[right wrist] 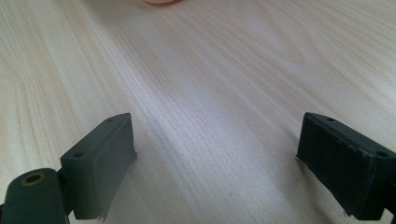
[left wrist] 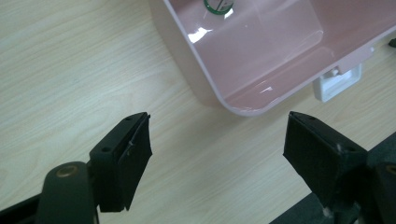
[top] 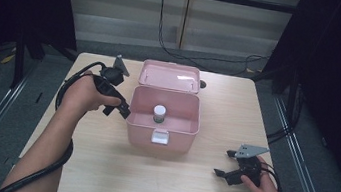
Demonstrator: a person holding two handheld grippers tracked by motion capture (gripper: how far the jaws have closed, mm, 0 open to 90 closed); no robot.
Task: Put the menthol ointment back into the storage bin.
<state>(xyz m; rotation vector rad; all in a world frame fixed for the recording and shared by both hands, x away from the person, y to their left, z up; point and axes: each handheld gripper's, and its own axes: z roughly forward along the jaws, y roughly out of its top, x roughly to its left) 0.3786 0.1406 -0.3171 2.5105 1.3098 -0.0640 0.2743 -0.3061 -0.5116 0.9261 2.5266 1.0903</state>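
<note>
So a pink box is parked around the middle of the wooden counter, lid flipped all the way open and leaning back on the far side. A white latch can be seen on the front wall. Inside, a small bottle with a white cap is stood upright near the middle of the floor, a bit toward the front wall.

The left gripper is held just at the box's left wall, tips angled toward the rim. Whether the wall is actually touched can't be told from the high view. In the left gripper view the jaws are spread wide with nothing pinched between them, bare counter is seen underneath, and a rounded corner of the box sits just past the tips. A sliver of the bottle is caught at the top edge there.

The right gripper is rested low over the counter near the front right corner, well apart from the box. Its jaws are also left released, nothing but wood grain between them in the right gripper view.
</note>
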